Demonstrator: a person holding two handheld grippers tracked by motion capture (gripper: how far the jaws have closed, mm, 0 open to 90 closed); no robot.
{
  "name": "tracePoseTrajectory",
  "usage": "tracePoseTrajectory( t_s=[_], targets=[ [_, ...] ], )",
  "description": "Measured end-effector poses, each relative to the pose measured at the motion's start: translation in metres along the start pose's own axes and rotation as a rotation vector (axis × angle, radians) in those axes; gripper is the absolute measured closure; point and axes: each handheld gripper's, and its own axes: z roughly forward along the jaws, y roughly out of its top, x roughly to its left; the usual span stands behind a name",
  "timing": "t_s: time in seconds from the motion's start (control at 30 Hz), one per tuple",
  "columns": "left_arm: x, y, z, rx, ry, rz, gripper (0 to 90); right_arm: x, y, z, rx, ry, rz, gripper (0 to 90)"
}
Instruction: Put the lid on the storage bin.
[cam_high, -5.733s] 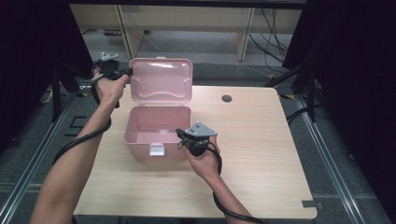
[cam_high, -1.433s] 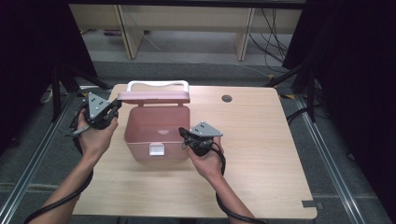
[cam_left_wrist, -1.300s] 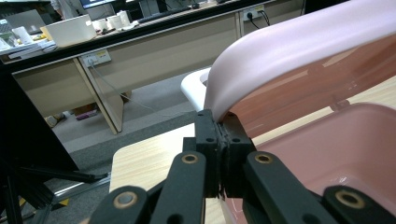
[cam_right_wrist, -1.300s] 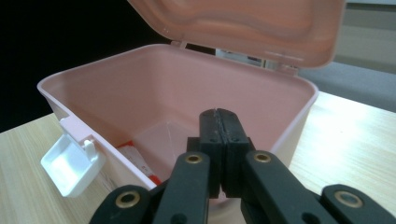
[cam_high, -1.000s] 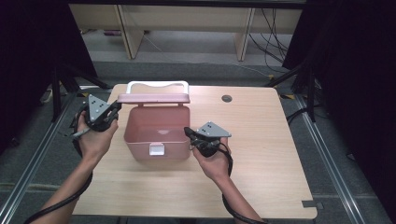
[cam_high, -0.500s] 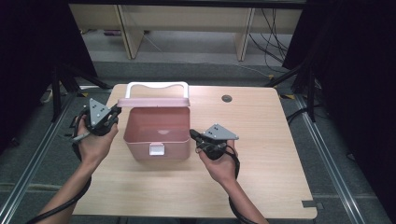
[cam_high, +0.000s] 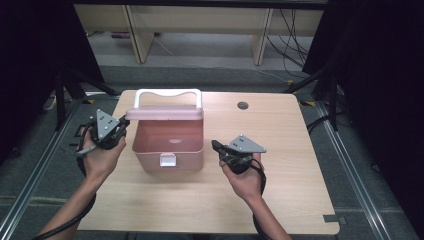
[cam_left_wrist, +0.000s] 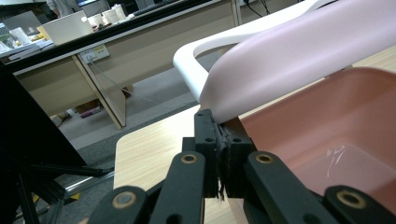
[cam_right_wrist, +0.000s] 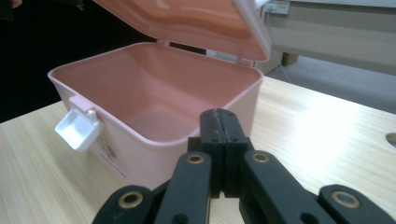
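Two grippers are at work on one pink box (cam_high: 167, 147), which sits toward the left of the counter (cam_high: 280, 200) with its lid (cam_high: 165, 113) half lowered and its white handle (cam_high: 168, 95) standing above the far edge. Left gripper (cam_high: 119, 127) is at the lid's left corner; in the left gripper view its jaws are closed, with the tips pressed against the lid's rounded edge (cam_left_wrist: 280, 60), and whether a thin lip of the lid is pinched between them cannot be told. Right gripper (cam_high: 218, 147) is just beside the box's right wall, apart from it, jaws fully closed on nothing, as the right gripper view confirms. A white latch (cam_right_wrist: 77, 127) hangs loose at the front wall and is unfastened. The box interior appears empty. Judgement: the lid is being brought down, and the work is partly done. Risks: the lid rests on a single corner contact, so a slip of the left jaws off the smooth curved edge would let it drop and slam; pushing at one corner alone could twist the lid against its hinges or slide the light, empty box across the counter, since the right gripper is not bracing it; the dangling latch could be caught under the rim and prevent full closure.
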Motion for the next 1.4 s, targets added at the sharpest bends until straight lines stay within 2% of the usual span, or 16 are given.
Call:
tracePoseTrajectory(
  t_s=[0.1,0.23,0.3,0.33,0.43,0.47,0.5,0.67,0.7,0.73,0.93,1.03,1.1,1.17,1.33,1.4],
  targets=[
    [0.000,0.000,0.000,0.004,0.001,0.007,87.2,-0.003,-0.003,-0.003,-0.002,-0.004,0.017,90.0],
    [-0.002,-0.001,-0.001,0.005,0.002,0.010,87.1,-0.009,-0.004,-0.009,-0.007,-0.027,0.003,90.0],
    [-0.002,-0.002,-0.002,0.005,0.004,0.013,87.1,-0.009,-0.006,-0.010,-0.012,-0.022,0.023,90.0],
    [-0.003,-0.002,-0.002,0.008,0.003,0.014,87.1,-0.011,-0.006,-0.011,-0.009,-0.014,0.011,90.0],
    [-0.003,-0.004,-0.002,0.008,0.004,0.014,87.0,-0.012,-0.007,-0.015,-0.006,-0.040,0.003,90.0],
    [-0.003,-0.004,-0.003,0.010,0.004,0.015,87.0,-0.011,-0.008,-0.015,0.002,-0.029,0.037,90.0],
    [-0.003,-0.004,-0.003,0.009,0.004,0.013,86.9,-0.013,-0.008,-0.016,0.006,-0.029,0.020,90.0],
    [-0.004,-0.006,-0.004,0.018,0.001,0.017,86.8,-0.015,-0.013,-0.018,0.021,-0.036,0.032,90.0],
    [-0.004,-0.006,-0.004,0.018,0.001,0.015,86.8,-0.017,-0.014,-0.018,0.016,-0.045,0.015,90.0],
    [-0.004,-0.006,-0.004,0.018,0.000,0.013,86.8,-0.015,-0.015,-0.019,0.026,-0.043,0.043,90.0],
    [-0.005,-0.009,-0.004,0.021,0.000,0.002,86.5,-0.019,-0.018,-0.020,0.018,-0.032,0.032,90.0],
    [-0.006,-0.011,-0.005,0.020,-0.003,-0.006,86.4,-0.019,-0.020,-0.024,0.036,-0.055,0.060,90.0],
    [-0.006,-0.013,-0.006,0.020,-0.004,-0.011,86.3,-0.022,-0.021,-0.023,0.024,-0.044,0.033,90.0],
    [-0.007,-0.014,-0.006,0.019,-0.006,-0.020,86.2,-0.022,-0.022,-0.025,0.030,-0.065,0.036,90.0],
    [-0.007,-0.018,-0.007,0.022,-0.010,-0.040,85.9,-0.024,-0.024,-0.026,0.017,-0.064,0.035,90.0],
    [-0.008,-0.019,-0.007,0.024,-0.012,-0.048,85.9,-0.023,-0.025,-0.026,0.027,-0.058,0.062,90.0]
  ],
)
